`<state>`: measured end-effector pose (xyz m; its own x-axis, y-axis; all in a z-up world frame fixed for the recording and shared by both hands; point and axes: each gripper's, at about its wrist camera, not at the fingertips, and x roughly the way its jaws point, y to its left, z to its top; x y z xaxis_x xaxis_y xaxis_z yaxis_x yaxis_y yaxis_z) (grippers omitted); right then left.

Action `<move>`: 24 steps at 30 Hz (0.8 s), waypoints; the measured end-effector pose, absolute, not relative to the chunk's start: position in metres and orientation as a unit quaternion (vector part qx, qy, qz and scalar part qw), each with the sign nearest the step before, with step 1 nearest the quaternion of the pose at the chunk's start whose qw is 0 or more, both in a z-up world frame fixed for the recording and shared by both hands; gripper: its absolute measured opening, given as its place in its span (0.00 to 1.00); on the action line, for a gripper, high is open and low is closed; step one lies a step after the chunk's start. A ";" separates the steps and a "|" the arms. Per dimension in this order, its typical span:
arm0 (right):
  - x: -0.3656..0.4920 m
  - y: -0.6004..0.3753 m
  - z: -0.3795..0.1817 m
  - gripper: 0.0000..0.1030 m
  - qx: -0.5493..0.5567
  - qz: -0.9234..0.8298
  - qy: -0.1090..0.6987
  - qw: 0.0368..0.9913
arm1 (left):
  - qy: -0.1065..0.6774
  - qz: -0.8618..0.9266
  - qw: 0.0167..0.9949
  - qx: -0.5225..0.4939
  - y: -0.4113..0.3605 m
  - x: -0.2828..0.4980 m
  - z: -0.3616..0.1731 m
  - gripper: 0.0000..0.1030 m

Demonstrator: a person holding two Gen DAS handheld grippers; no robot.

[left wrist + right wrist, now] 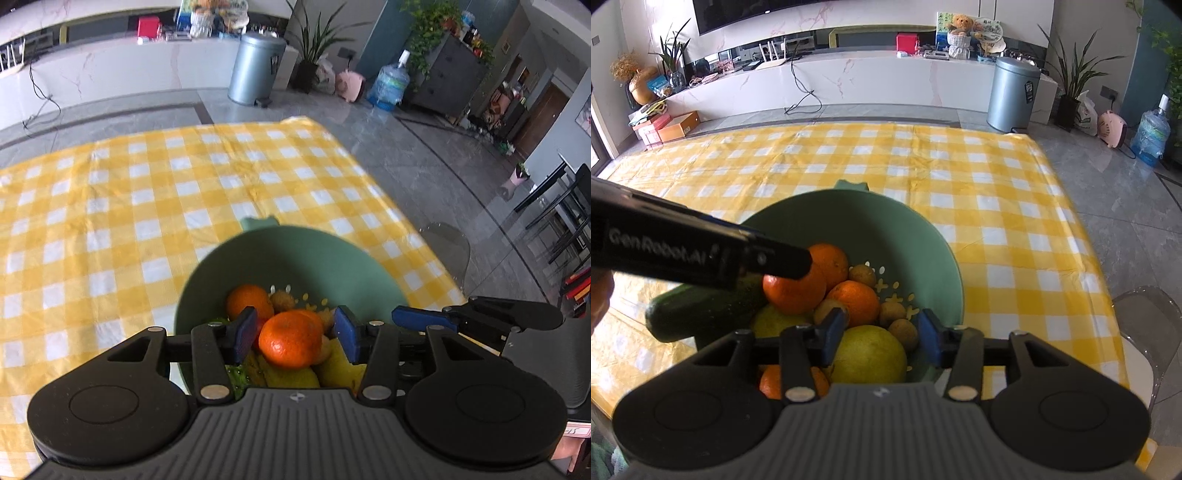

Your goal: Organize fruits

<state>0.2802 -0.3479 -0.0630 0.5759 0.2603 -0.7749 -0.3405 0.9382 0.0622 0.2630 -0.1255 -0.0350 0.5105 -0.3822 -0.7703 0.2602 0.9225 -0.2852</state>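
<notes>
A green colander bowl (295,258) (871,229) stands on the checked cloth and holds oranges, small brown longans and yellow-green fruit. My left gripper (293,334) hangs over the bowl with an orange (291,339) between its blue pads; thin gaps show on both sides, so it stands open. In the right wrist view its finger (786,264) lies over that orange (794,291). My right gripper (882,336) is open just above a large yellow-green fruit (868,354) at the bowl's near side, without touching it. A dark green cucumber (701,314) lies at the bowl's left rim.
The yellow-and-white checked cloth (923,166) covers the table beyond the bowl. The table's right edge drops to a grey floor, with a clear plastic chair (1145,314) close by. A metal bin (1012,96) stands far behind.
</notes>
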 end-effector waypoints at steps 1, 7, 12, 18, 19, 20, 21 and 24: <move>0.279 -0.348 -0.060 0.49 -0.046 0.168 0.426 0.888 | 0.453 -0.184 0.870 -0.064 -0.125 0.261 -0.029 0.54; 0.266 -0.350 -0.029 0.65 -0.040 0.162 0.398 0.902 | 0.408 -0.180 0.895 -0.019 -0.127 0.237 0.008 0.54; 0.244 -0.352 0.006 0.76 -0.035 0.155 0.358 0.920 | 0.368 -0.161 0.915 0.029 -0.125 0.209 0.043 0.54; 0.206 -0.351 0.045 0.86 -0.024 0.146 0.304 0.941 | 0.314 -0.140 0.937 0.058 -0.114 0.165 0.075 0.57; 0.199 -0.351 0.049 0.88 -0.022 0.144 0.296 0.944 | 0.306 -0.134 0.941 0.058 -0.111 0.158 0.079 0.59; 0.191 -0.351 0.053 0.90 -0.019 0.143 0.287 0.947 | 0.298 -0.128 0.944 0.057 -0.108 0.151 0.082 0.60; 0.184 -0.351 0.058 0.91 -0.016 0.143 0.279 0.950 | 0.289 -0.122 0.948 0.058 -0.105 0.144 0.085 0.61; 0.162 -0.350 0.068 0.94 -0.002 0.138 0.258 0.956 | 0.262 -0.096 0.957 0.077 -0.100 0.125 0.092 0.61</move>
<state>0.1618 -0.3503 0.0678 0.8284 0.2627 -0.4947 -0.2643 0.9620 0.0682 0.1249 -0.1000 0.0915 0.8439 -0.1434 -0.5170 0.2239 0.9698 0.0965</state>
